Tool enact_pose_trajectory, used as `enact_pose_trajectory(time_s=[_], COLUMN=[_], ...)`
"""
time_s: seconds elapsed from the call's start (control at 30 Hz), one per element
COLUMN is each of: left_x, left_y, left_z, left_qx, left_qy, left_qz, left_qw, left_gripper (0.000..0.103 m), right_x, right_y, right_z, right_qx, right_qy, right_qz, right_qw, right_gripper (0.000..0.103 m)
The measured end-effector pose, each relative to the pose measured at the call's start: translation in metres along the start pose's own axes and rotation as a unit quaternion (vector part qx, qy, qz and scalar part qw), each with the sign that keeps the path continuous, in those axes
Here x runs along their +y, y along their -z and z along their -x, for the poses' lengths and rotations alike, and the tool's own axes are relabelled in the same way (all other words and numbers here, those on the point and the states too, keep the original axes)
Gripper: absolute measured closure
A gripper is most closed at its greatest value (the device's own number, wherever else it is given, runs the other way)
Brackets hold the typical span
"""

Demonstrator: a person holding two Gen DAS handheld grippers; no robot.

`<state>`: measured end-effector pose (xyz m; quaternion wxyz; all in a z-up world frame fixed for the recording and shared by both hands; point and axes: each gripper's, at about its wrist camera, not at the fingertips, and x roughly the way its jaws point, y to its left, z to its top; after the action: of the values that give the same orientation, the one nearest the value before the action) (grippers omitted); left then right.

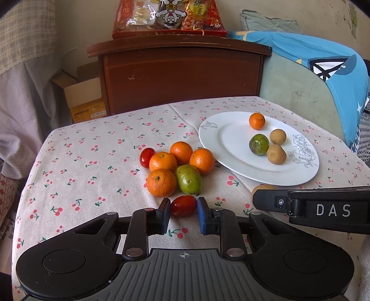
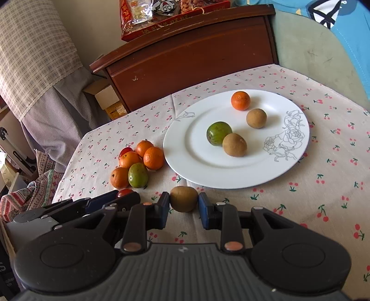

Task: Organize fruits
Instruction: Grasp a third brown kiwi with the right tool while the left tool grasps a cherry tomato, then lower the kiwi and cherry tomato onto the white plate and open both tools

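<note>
A white plate point(image 1: 231, 139) point(image 2: 185, 148) holds a small orange point(image 2: 240, 100), a green fruit point(image 2: 217, 132) and two brown round fruits point(image 2: 256, 118). Left of it on the cloth lie several oranges point(image 1: 163, 161), a green fruit point(image 1: 189, 179) and a cherry tomato point(image 1: 147, 157). My left gripper point(image 1: 183, 206) is shut on a red cherry tomato point(image 1: 183, 205) at the table. My right gripper point(image 2: 184, 199) is shut on a brown round fruit point(image 2: 184, 198) just before the plate's near rim.
The table wears a cherry-print cloth point(image 1: 92, 162). Behind it stand a brown wooden cabinet point(image 1: 180, 69) with snack bags point(image 1: 168, 16), a cardboard box point(image 1: 83, 97) at the left and a green chair with blue cloth point(image 1: 312, 69) at the right.
</note>
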<state>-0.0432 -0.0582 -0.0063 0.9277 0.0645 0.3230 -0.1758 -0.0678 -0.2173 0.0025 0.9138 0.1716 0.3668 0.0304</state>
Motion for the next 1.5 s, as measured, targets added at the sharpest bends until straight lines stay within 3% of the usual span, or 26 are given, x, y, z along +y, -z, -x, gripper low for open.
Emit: enact_pose_trajectory(time_s=[0.77,1.17,1.5], left_x=[-0.007,-0.007,-0.017], left_y=[0.005,-0.023,-0.067], left_z=[0.032,0.034,0.006], left_qx=[-0.004,-0.028,-0.043], left_qy=[0.022,0.049,0.065], left_qz=[0.018,0.033,0.002], left_qw=[0.9996,0.9979,0.9969], left_gripper=[0.081,0.081,0.081], right_x=[0.001,-0.027,-0.049], right_y=[0.021,-0.005,-0.041], right_z=[0.035,0.055,0.042], right_qx=[-0.004,-0.052,-0.074], right_qy=[0.012,0.033,0.04], right_qz=[0.005,-0.043,-0.074], right_qw=[1.0,0.997,0.994], right_gripper=[0.075,0.075,0.075])
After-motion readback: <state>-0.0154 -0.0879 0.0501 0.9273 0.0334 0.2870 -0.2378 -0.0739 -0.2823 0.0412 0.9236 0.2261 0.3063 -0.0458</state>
